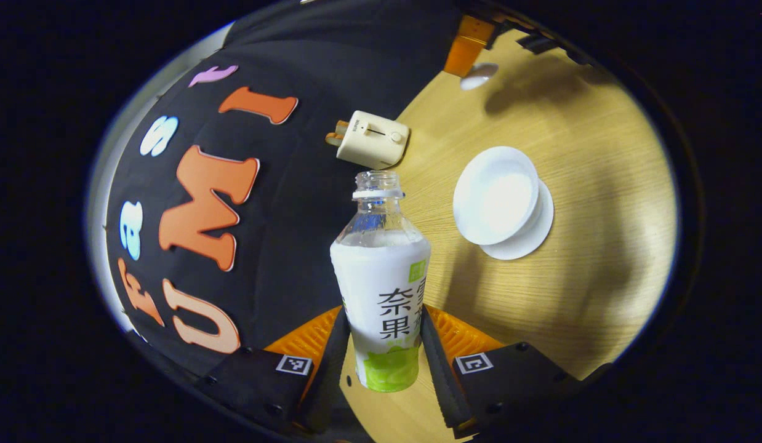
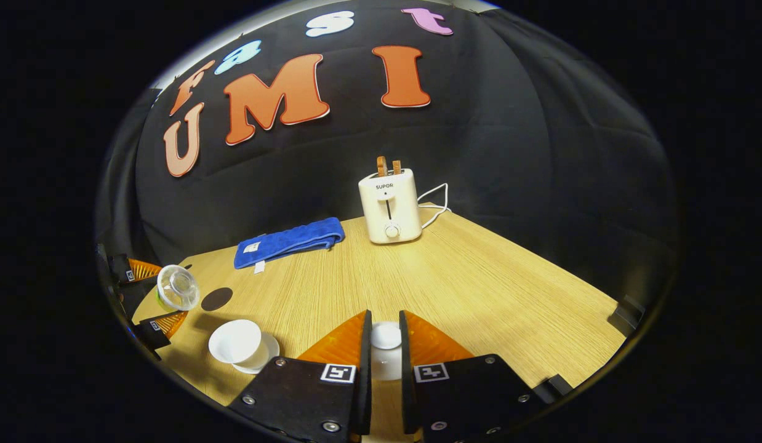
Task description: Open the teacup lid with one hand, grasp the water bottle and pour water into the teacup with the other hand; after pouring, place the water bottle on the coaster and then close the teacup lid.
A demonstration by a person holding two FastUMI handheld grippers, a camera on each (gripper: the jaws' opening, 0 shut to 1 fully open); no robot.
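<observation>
Left gripper (image 1: 381,344): jaws clenched on the clear plastic water bottle with white-and-green label (image 1: 381,289), both black fingers pressing its lower body. The bottle is uncapped, held tilted well over in the air above the light wooden table (image 1: 602,203), mouth directed toward the far edge of the table. In the right gripper view the same bottle (image 2: 178,287) appears at far left, seen mouth-on, between the left gripper's orange-and-black fingers.

White porcelain teacup (image 1: 495,194), open, sits on its white saucer (image 1: 529,237) on the table, near the bottle's mouth but apart from it. In the right gripper view the teacup (image 2: 234,341) stands just beside a dark round coaster (image 2: 216,299), which lies bare on the table.

Right gripper (image 2: 384,347): jaws narrowly closed on the small white teacup lid (image 2: 386,337), held off the table, well away from the cup.

Also on the table: a cream toaster (image 2: 390,206) at the back, and a folded blue towel (image 2: 288,241).
</observation>
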